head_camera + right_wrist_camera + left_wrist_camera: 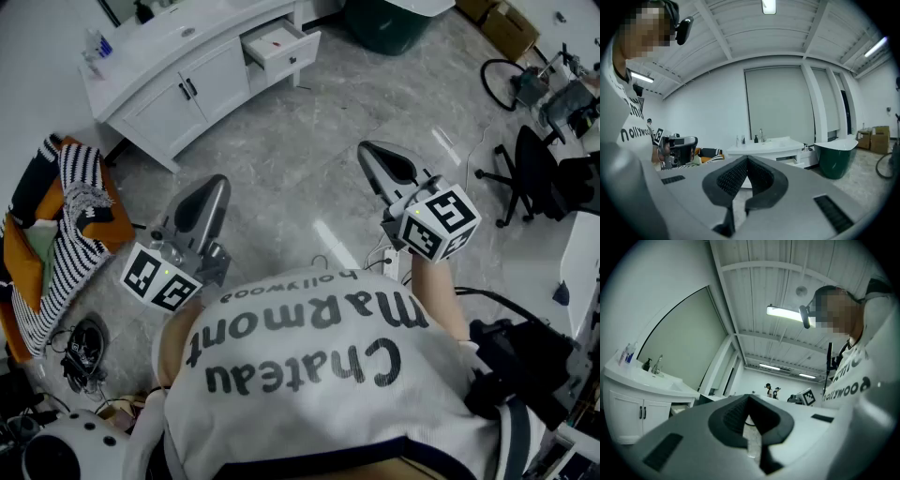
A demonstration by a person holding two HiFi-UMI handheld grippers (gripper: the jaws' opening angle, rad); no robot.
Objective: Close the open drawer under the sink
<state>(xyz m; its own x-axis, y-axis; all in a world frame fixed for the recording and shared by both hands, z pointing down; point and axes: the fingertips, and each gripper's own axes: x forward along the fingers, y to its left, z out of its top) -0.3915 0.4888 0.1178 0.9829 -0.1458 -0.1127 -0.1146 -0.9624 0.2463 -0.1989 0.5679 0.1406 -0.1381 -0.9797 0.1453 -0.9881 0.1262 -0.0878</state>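
Well to the left of the vanity (150, 117), a striped cloth pile (66, 206) lies on the grey floor (281, 159).

The vanity is white, w/ two doors under the sink top. In the left gripper view a faucet (657, 364) and some bottles (628, 354) stand on that top.

The left gripper (222, 180) is held in the air, well short of the vanity and apart from it, nose aimed roughly twd its front. Its jaws are together at the tips w/ nothing btwn them; only floor shows thru the gap behind the pads (729, 416).

The drawer (292, 54) sits at the vanity's right end, top row. It is pulled out and open, w/ a small red item inside, too small to tell. Neither gripper touches it. The right gripper view shows it too, sticking out at the vanity's right side.

The right gripper (364, 148) is also in the air, well short of the vanity and out beyond its drawer end. Its jaws are closed tip to tip, empty.

A dark green tub (389, 23) stands just right of the vanity's drawer end. Farther right of the vanity are cardboard boxes (511, 28) and a black office chair (530, 178).
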